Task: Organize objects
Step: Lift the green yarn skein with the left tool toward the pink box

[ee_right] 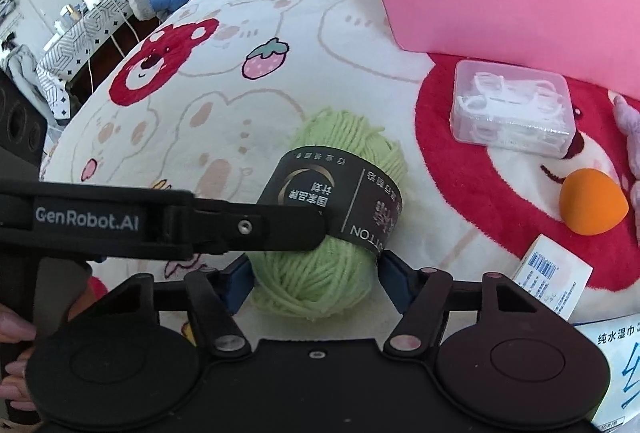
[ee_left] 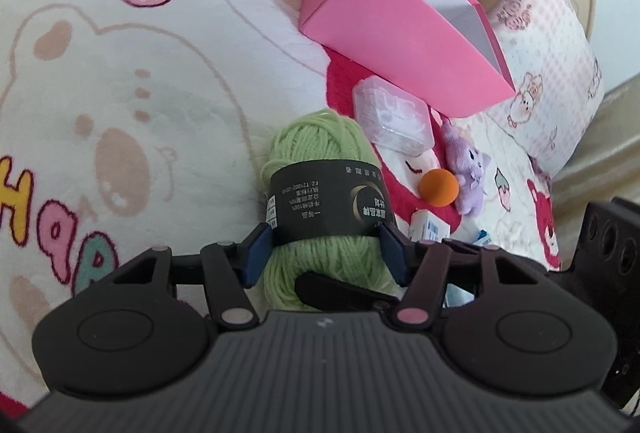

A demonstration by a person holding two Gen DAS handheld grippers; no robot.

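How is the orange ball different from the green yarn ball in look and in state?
The orange ball is smooth, plain and smaller; the yarn ball is stringy, bigger and has a dark paper band. The orange ball lies free beside a purple toy; the yarn ball sits between gripper fingers. Both rest on the blanket.

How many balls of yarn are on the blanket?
1. The green yarn ball lies mid-blanket, between both grippers' fingers, in front of the pink box. Others may be hidden outside the view.
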